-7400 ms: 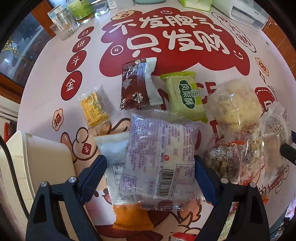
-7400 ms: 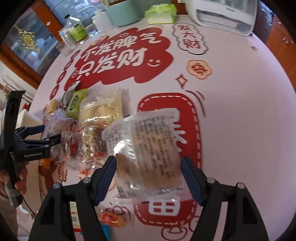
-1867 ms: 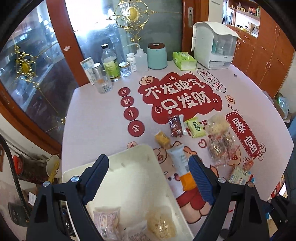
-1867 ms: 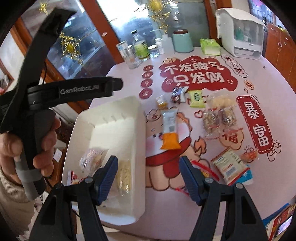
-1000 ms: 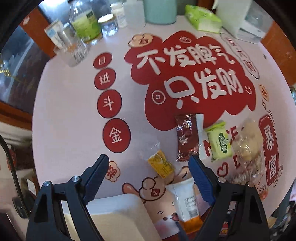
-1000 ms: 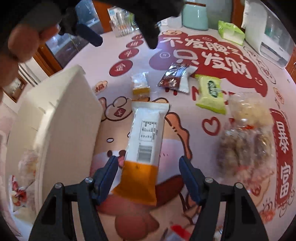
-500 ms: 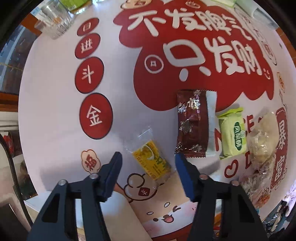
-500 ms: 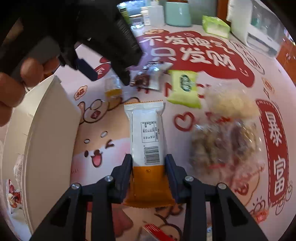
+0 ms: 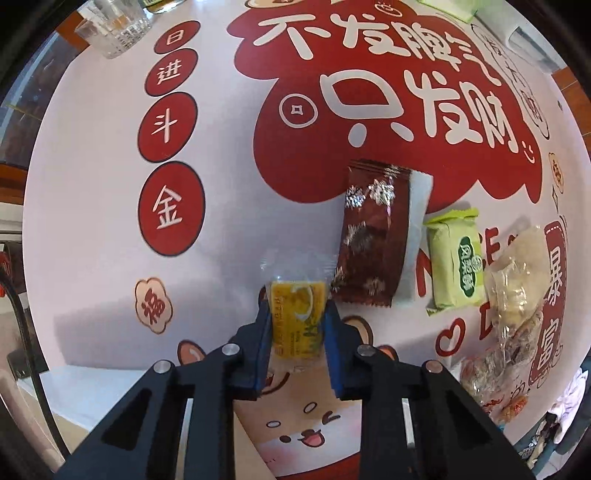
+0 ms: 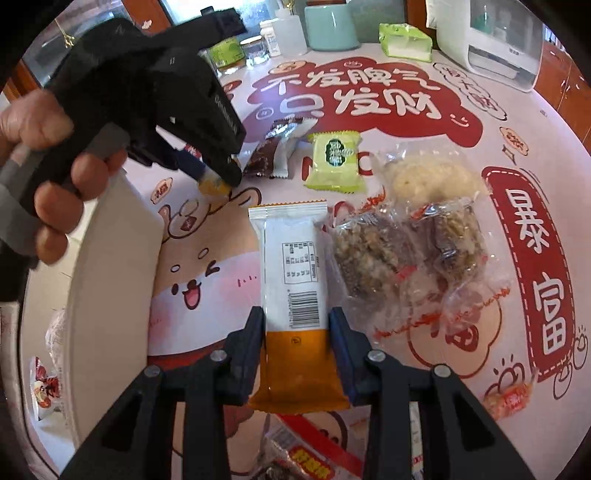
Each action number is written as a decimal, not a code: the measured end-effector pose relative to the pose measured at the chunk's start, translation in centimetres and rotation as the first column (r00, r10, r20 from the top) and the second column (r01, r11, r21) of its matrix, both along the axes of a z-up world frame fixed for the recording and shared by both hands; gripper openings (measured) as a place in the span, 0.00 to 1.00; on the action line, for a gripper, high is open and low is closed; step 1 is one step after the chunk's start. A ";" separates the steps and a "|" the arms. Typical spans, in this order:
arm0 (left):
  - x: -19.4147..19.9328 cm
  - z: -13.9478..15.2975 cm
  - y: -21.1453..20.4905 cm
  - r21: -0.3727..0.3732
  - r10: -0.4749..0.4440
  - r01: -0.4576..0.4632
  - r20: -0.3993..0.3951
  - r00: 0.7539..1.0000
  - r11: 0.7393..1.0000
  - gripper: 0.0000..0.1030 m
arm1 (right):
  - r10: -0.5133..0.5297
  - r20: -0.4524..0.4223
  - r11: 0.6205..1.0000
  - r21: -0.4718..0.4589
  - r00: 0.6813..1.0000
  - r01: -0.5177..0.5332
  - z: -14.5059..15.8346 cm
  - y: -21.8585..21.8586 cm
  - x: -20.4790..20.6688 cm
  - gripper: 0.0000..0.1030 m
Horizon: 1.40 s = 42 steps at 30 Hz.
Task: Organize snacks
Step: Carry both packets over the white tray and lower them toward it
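In the left wrist view my left gripper [image 9: 296,314] is shut on a small yellow snack packet [image 9: 296,318], its blue pads pressed on both sides. A brown foil packet [image 9: 373,240] and a green packet [image 9: 455,261] lie just to the right. In the right wrist view my right gripper [image 10: 297,325] is shut on a long white-and-orange snack bar [image 10: 291,273], gripped near its orange end. The left gripper [image 10: 212,177], held by a hand [image 10: 48,162], shows there at upper left over the yellow packet [image 10: 211,186].
A white bin [image 10: 110,266] stands at the left with several packets [image 10: 44,384] inside. Clear bags of nut clusters [image 10: 406,247] and a pale pastry [image 10: 424,177] lie right of the bar. Red wrappers [image 10: 306,454] sit near the front edge. Bottles, a glass [image 9: 110,33] and a white appliance [image 10: 498,44] line the back.
My left gripper came down over the yellow packet and closed on it. My right gripper closed on the white-and-orange bar and has shifted slightly with it.
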<state>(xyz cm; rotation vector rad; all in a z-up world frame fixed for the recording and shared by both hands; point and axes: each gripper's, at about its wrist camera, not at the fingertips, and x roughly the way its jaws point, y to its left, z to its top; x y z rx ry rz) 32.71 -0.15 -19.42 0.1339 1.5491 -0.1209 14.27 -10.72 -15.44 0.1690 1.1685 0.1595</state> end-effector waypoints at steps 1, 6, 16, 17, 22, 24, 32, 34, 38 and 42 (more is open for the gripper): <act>-0.2 0.3 0.0 -0.002 0.002 -0.002 0.009 1.000 1.000 0.23 | -0.002 0.008 1.000 0.002 1.000 0.002 0.4 -0.1 -0.2 0.34; -2.8 4.2 -0.6 -0.037 -0.026 0.030 0.091 0.995 0.999 0.23 | -0.017 0.053 1.000 0.010 0.998 0.017 2.6 -0.5 -1.4 0.34; -9.2 16.6 -0.8 -0.159 -0.134 0.200 0.348 0.928 0.967 0.23 | -0.061 0.163 0.998 0.023 0.985 0.058 8.6 -1.0 -4.9 0.34; -10.2 17.8 -0.3 -0.166 -0.143 0.220 0.382 0.913 0.961 0.23 | -0.065 0.172 0.998 0.025 0.983 0.062 9.2 -0.9 -5.3 0.34; -14.5 22.5 2.0 -0.154 -0.148 0.260 0.512 0.846 0.953 0.23 | -0.069 0.216 0.997 0.039 0.974 0.063 12.3 0.3 -7.4 0.34; -16.1 23.5 3.5 -0.132 -0.146 0.261 0.556 0.818 0.956 0.23 | -0.062 0.230 0.997 0.048 0.971 0.052 13.4 1.0 -8.0 0.34; -21.1 24.9 11.1 -0.090 -0.046 0.132 0.629 0.776 0.987 0.23 | 0.028 0.284 0.996 0.073 0.958 -0.051 16.7 5.7 -10.5 0.35; -21.8 24.5 12.9 -0.089 -0.015 0.091 0.626 0.780 0.992 0.23 | 0.059 0.288 0.995 0.062 0.956 -0.081 16.8 7.1 -11.0 0.35; -23.2 23.0 15.5 -0.054 0.009 0.030 0.617 0.787 0.998 0.23 | 0.117 0.275 0.990 0.047 0.954 -0.135 16.5 9.4 -11.4 0.35; -24.3 21.5 17.1 -0.027 0.020 -0.005 0.607 0.794 1.000 0.23 | 0.144 0.260 0.986 0.043 0.955 -0.161 16.4 10.8 -11.8 0.35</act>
